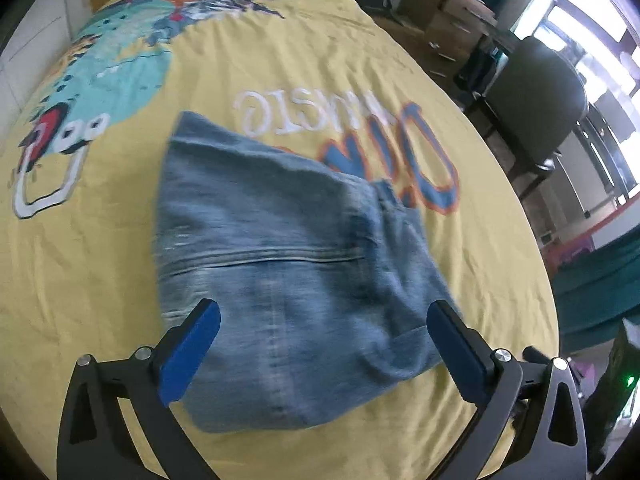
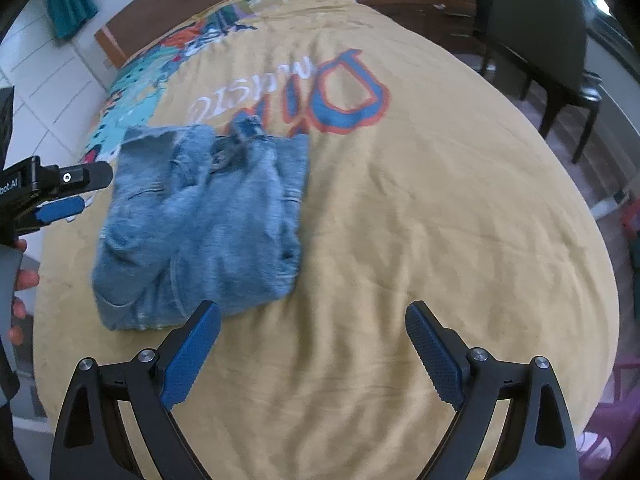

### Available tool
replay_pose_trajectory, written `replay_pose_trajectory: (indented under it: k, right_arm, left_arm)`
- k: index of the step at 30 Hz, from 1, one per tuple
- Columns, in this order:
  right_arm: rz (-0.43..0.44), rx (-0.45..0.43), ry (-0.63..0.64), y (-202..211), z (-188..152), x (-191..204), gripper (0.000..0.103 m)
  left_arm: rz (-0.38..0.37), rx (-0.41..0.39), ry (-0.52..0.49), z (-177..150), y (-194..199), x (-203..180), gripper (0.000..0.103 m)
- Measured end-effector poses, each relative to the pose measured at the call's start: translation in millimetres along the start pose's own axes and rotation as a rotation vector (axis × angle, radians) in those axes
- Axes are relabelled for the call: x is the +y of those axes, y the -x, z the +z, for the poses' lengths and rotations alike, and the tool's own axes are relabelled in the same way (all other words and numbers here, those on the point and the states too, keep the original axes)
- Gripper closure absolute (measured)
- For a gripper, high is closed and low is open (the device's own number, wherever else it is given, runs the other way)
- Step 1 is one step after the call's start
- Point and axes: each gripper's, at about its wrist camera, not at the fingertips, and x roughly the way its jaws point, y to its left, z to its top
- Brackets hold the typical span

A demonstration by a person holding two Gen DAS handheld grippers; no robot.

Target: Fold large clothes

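Folded jeans (image 1: 280,264) lay on the yellow bedspread (image 1: 420,80), both left gripper (image 1: 324,344) and right gripper (image 2: 312,344) spread wide, holding nothing.

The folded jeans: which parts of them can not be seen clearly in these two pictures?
- Folded jeans, left wrist view: motion blur smears seams and edges.
- Inner layers, both views: hidden under the top denim.
- Near left corner, right wrist view: partly behind the right gripper fingers.
- Dark patch near the waistband: too blurred to identify.
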Motion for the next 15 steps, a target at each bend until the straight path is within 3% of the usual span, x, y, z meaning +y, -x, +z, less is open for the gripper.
replay_pose_trajectory:
  k: [8,13,15]
  right_arm:
    - [0.063,0.033,0.142,-16,49,84,0.009]
    - [0.034,0.156,0.214,-65,68,137,0.011]
    - [0.024,0.215,0.229,-86,64,147,0.021]
  left_arm:
    - [0.097,-0.05,0.069,-38,40,81,0.001]
    - [0.133,-0.036,0.083,-63,45,111,0.001]
    - [0.126,-0.025,0.091,-71,46,119,0.001]
